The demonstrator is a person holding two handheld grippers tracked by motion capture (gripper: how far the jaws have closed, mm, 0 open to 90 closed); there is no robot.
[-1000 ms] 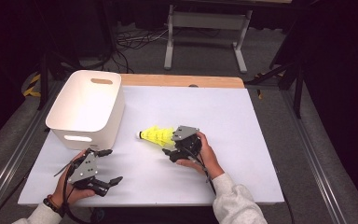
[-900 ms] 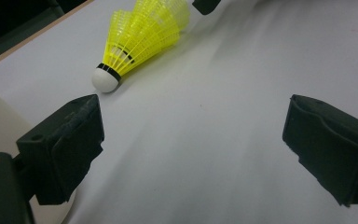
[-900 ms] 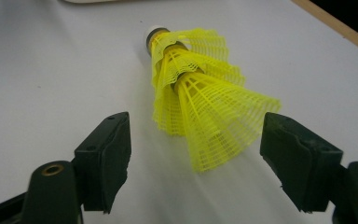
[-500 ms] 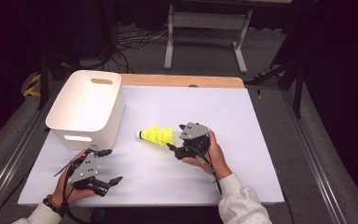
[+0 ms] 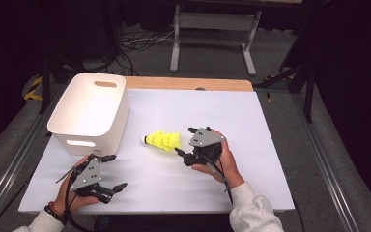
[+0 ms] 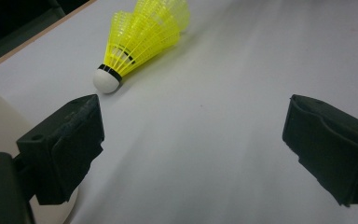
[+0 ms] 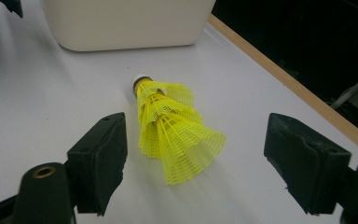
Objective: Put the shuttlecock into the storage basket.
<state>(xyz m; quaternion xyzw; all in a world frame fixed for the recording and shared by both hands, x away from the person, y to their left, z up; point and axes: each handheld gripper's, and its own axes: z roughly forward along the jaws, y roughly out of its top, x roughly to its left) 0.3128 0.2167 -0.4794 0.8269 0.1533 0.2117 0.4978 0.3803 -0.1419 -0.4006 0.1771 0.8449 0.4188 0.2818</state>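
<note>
Neon-yellow mesh shuttlecocks (image 5: 162,140) with white caps, black band, cream-white bin (image 5: 90,112), pale grey mat (image 5: 251,125), wood-coloured table edge (image 5: 188,83)

Bystander items on and around the work table.
A white bin (image 5: 89,113) with slotted handle openings stands upright at the left part of the white tabletop (image 5: 251,145); a bare wooden strip (image 5: 188,83) edges the table's far side. Beyond it, on grey carpet (image 5: 280,63), stands a light metal stand (image 5: 215,21) on two splayed feet, with black cables (image 5: 135,46) lying loose on the floor to its left. Metal rails (image 5: 9,164) run along the table's left and right sides.
</note>
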